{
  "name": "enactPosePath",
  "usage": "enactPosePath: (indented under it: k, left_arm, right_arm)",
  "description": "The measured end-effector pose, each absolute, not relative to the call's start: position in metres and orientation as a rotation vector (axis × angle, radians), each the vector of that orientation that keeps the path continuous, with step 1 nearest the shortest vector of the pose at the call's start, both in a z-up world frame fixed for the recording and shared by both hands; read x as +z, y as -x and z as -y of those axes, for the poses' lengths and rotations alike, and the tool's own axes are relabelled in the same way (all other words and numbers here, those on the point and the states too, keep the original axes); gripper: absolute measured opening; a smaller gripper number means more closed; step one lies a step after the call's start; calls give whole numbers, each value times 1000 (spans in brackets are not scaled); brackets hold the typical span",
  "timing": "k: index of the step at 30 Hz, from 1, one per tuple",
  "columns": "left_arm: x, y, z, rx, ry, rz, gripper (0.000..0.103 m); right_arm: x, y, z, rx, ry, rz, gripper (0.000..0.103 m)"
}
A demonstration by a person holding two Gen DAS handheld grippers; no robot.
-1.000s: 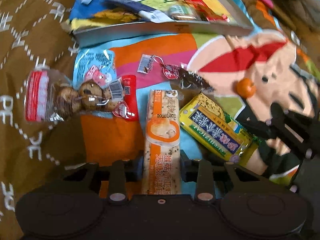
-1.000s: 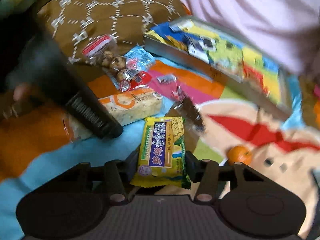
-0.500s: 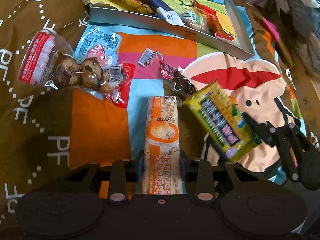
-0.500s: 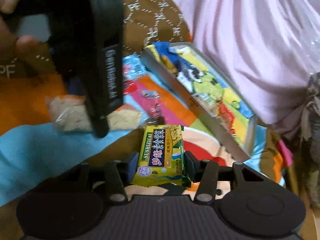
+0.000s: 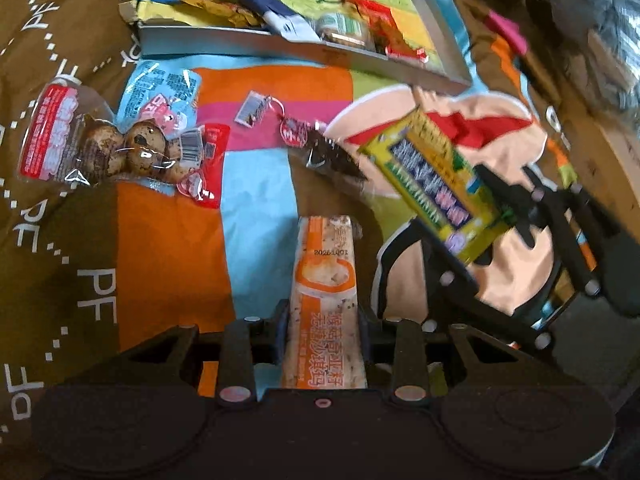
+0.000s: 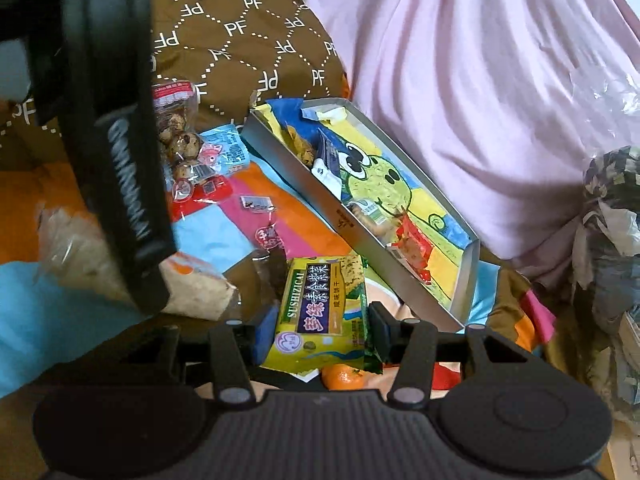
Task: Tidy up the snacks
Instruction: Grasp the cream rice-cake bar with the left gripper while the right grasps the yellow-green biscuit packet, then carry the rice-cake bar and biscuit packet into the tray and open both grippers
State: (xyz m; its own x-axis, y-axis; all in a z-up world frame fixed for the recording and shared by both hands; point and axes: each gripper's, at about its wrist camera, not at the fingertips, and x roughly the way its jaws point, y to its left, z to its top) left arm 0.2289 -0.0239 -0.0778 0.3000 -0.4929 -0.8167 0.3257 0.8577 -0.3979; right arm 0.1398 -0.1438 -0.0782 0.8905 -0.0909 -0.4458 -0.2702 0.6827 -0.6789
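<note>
Both grippers are squeezing snacks: left gripper (image 5: 322,320) is holding the orange bar (image 5: 325,304), right gripper (image 6: 320,326) the yellow pack (image 6: 320,312). The tray (image 6: 348,220) is waiting at twelve o'clock; they should be carrying gently.

The left gripper (image 5: 323,316) is clamped on a long orange-and-white wrapped snack bar (image 5: 325,280) that points away over the bright cartoon-print blanket (image 5: 256,208). To its right, the right gripper (image 5: 506,220) holds a yellow-green flat biscuit packet (image 5: 434,184) in the air. A clear bag of speckled brown eggs (image 5: 96,144) lies at left, and a shallow grey cardboard tray (image 5: 304,50) with wrappers inside sits beyond.
</note>
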Motion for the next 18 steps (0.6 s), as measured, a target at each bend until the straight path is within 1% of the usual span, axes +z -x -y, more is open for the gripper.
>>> enactPosePath:
  k: [5, 10, 13, 18]
  left_arm:
    - [-94, -232, 35, -539, 59, -1170, 36]
    - [-99, -239, 48, -559, -42, -1122, 38]
    - [-99, -238, 50, -556, -55, -1106, 35]
    - [-92, -232, 47, -521, -42, -1056, 35]
  right_arm:
    - [-75, -139, 144, 89, 808, -470, 53]
    - [-72, -139, 145, 78, 799, -458, 53]
    - [-70, -138, 146, 74, 795, -451, 53]
    - [-69, -137, 147, 67, 797, -433, 53]
